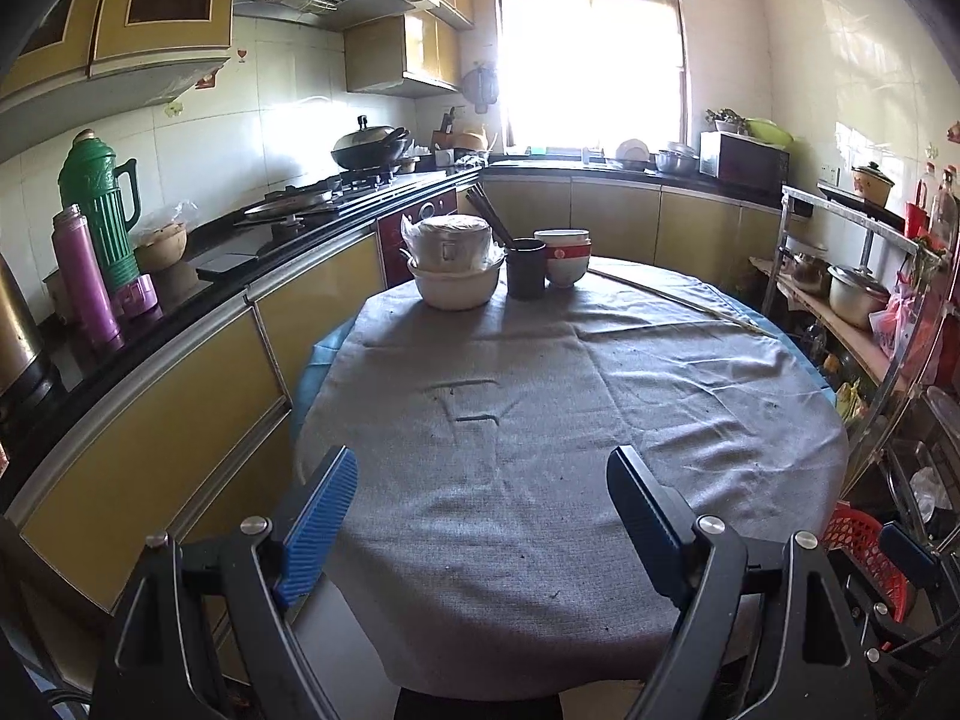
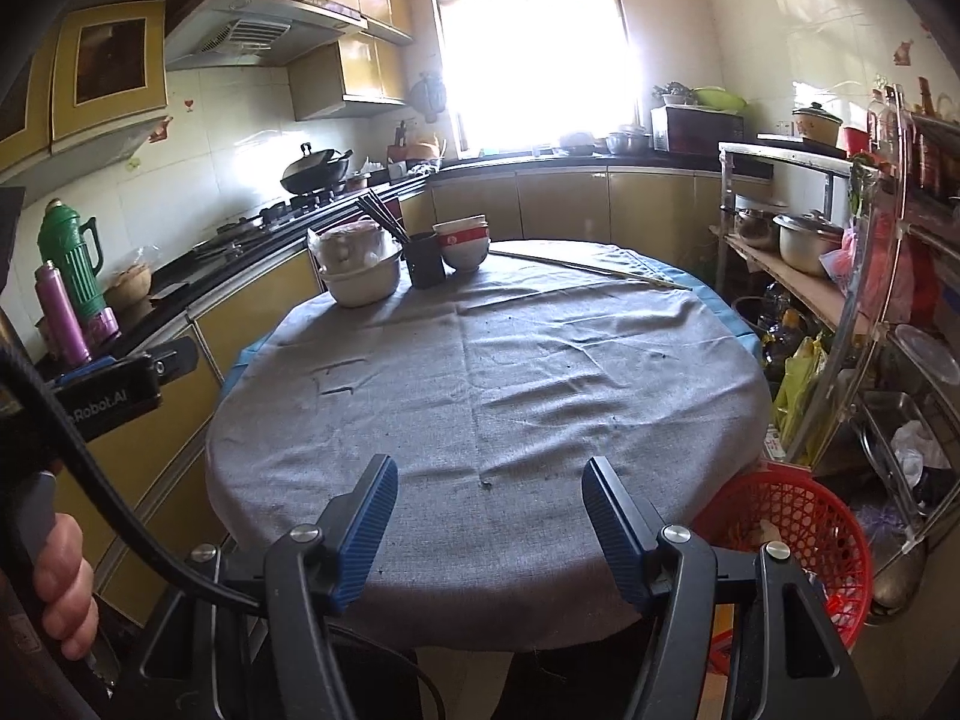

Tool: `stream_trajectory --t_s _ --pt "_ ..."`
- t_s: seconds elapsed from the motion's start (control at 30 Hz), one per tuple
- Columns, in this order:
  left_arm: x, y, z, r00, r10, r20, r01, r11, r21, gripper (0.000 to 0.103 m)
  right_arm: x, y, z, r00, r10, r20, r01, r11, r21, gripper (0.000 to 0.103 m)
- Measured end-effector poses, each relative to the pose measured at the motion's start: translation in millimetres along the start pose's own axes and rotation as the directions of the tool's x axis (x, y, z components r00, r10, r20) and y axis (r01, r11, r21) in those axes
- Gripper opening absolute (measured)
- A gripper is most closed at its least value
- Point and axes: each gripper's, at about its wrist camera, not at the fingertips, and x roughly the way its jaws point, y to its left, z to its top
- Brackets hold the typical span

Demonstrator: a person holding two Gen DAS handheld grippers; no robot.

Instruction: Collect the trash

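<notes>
Right wrist view: 1 red basket (image 2: 798, 546), 1 table (image 2: 480, 396); both grippers' fingers (image 2: 366, 516) spread, empty.

Round table (image 2: 480, 396) centre frame, cloth (image 1: 540, 420) draped over it. At far edge of table, left to right: stacked bowls (image 1: 454, 276) with bagged container (image 1: 449, 243) on top, cup (image 1: 526, 269) with chopsticks (image 1: 489, 213) standing in it, second bowl stack (image 1: 564, 257); all close together, cup touching or just beside its neighbours. Long stick (image 2: 591, 269) lying along far right edge. Left of table: counter (image 1: 198, 276) with two flasks (image 1: 99, 258) near, stove (image 1: 312, 204) farther back, wok (image 1: 367, 147) behind that. Behind table: window (image 1: 591, 42), microwave (image 1: 744, 159) to its right. Right of table: shelf rack (image 2: 840, 276) holding pot (image 2: 807, 243). Basket (image 2: 798, 546) on floor at near right, partly under table edge.
</notes>
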Motion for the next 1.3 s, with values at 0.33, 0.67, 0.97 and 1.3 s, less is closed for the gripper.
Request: stream_trajectory --t_s 0.33,0.67,0.97,1.3 --pt "-0.5 -1.6 -1.3 1.0 0.003 0.004 -0.003 1.0 0.002 0.086 -0.1 -5.5 -0.3 1.0 -0.005 0.004 0.005 1.0 0.017 0.068" --pt "1.4 0.1 -1.6 1.0 0.001 -0.001 -0.001 1.0 -0.001 0.086 0.0 -7.4 -0.3 1.0 -0.003 0.0 0.003 1.0 0.019 0.068" --pt "2.6 -0.7 -2.4 1.0 0.003 -0.005 -0.003 1.0 -0.002 0.086 0.7 -8.0 -0.2 1.0 -0.003 -0.003 0.003 1.0 0.02 0.068" --pt "3.5 -1.0 -2.0 1.0 0.004 -0.007 -0.004 1.0 0.0 0.086 2.5 -7.3 0.0 1.0 0.001 -0.009 -0.001 1.0 0.02 0.068"
